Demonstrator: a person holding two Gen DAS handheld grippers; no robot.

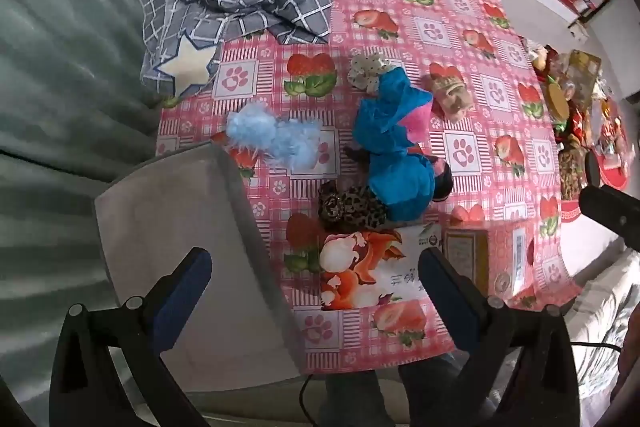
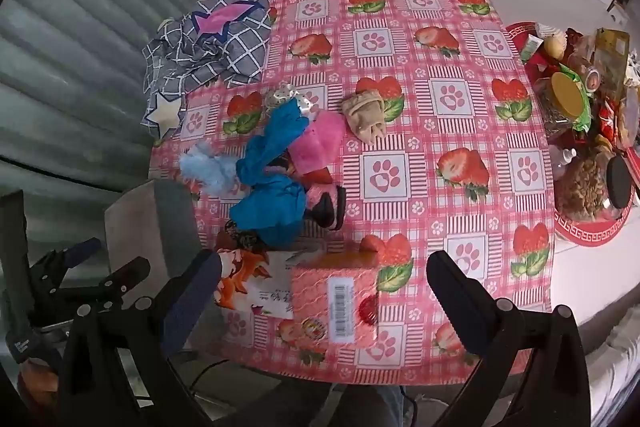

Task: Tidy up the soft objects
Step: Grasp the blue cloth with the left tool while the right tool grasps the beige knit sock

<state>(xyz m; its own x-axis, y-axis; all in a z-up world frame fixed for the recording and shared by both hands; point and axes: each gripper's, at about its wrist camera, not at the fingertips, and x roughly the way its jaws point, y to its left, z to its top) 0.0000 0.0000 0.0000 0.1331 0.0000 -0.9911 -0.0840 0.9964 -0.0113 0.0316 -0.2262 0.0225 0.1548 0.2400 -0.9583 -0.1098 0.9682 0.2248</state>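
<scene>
Both claws hang wide open with nothing between their fingers: the left gripper points straight down near the table's front edge, the right gripper tilts steeply down beside it. Just under them lies a printed cardboard box on the pink strawberry tablecloth. Beyond the box, the soft things are heaped together: a leopard-print piece, blue cloth, a pink fuzzy item, a pale blue fluffy toy and a rolled beige cloth. A grey checked blanket droops off the far left corner. Jars and snacks crowd the right edge; corrugated grey wall stands on the left.
</scene>
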